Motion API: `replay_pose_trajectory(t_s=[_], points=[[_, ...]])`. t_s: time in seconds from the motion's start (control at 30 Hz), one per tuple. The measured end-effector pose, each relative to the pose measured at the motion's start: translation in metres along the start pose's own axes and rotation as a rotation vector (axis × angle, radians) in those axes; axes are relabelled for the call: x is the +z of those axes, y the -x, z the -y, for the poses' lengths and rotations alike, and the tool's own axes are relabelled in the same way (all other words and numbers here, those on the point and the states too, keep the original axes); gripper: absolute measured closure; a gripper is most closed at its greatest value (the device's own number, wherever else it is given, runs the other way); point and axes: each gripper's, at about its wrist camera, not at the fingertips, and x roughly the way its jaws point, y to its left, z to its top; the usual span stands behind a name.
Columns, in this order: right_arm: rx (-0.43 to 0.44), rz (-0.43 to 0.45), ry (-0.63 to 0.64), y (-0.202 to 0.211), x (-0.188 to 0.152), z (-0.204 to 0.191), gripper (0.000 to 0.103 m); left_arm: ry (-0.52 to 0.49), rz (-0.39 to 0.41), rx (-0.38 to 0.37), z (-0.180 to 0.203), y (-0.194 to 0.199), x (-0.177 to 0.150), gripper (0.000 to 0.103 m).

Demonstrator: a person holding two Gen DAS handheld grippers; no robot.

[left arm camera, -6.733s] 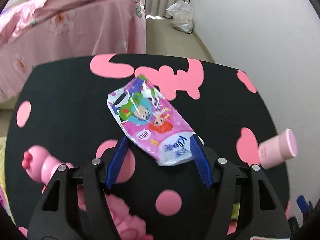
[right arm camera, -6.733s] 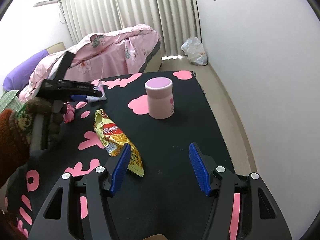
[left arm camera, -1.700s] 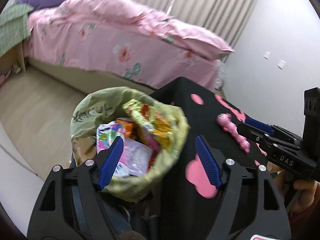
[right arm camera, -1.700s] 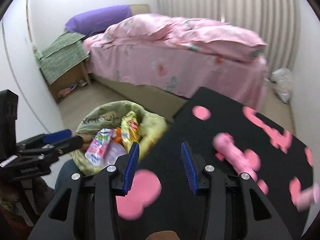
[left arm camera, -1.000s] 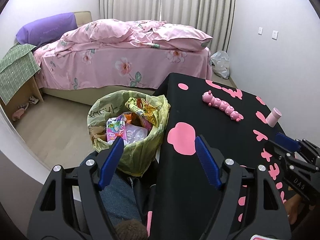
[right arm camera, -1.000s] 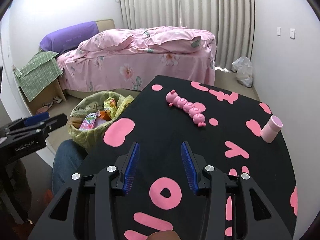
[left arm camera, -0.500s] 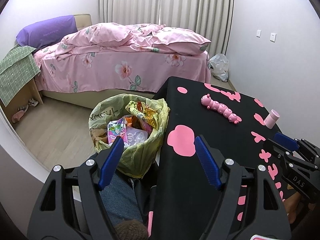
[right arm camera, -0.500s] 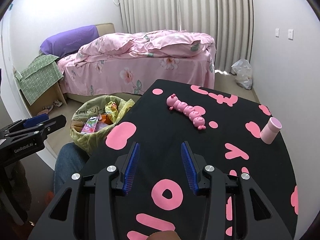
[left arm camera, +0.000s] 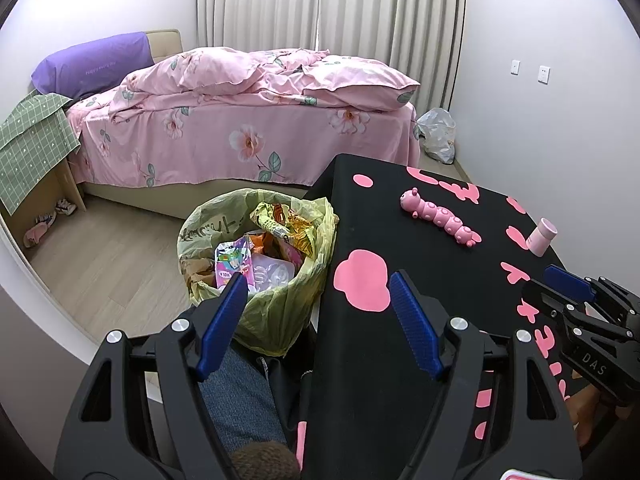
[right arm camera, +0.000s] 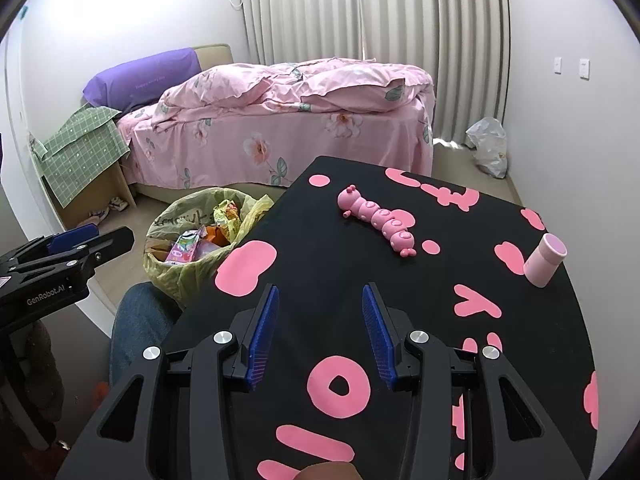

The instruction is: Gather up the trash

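Observation:
A yellow-green bin bag [left arm camera: 280,312] [right arm camera: 188,272] stands on the floor beside the left edge of the black table [left arm camera: 384,344] [right arm camera: 332,240]. Inside lie a purple cartoon wrapper [left arm camera: 231,260] [right arm camera: 185,249] and a yellow snack wrapper [left arm camera: 282,225] [right arm camera: 228,216]. My left gripper [left arm camera: 318,300] hangs open over the bag's rim and the table edge, nothing between its blue pads. My right gripper [right arm camera: 318,312] stands open above the tabletop, empty too. Each gripper shows at the side of the other's view.
A pink caterpillar toy [left arm camera: 438,216] [right arm camera: 378,220] and a pink cup [left arm camera: 541,236] [right arm camera: 545,260] sit on the table. Behind stands a bed with pink bedding [left arm camera: 248,120]. A white plastic bag [right arm camera: 486,146] lies by the far wall. A person's denim-clad leg [left arm camera: 240,400] is below me.
Almost nothing differs over the last second; both grippers hold still. Earlier, the wrappers lay on the table and now lie in the bag.

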Motion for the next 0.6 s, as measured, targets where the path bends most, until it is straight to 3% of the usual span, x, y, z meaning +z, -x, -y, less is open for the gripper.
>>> replay_pose_trajectory(t_s=[0.6], points=[[0.002, 0.003, -0.002, -0.0008, -0.003, -0.0009, 0.062, -0.011, -0.001, -0.003, -0.0006, 0.0009, -0.0038, 0.033]])
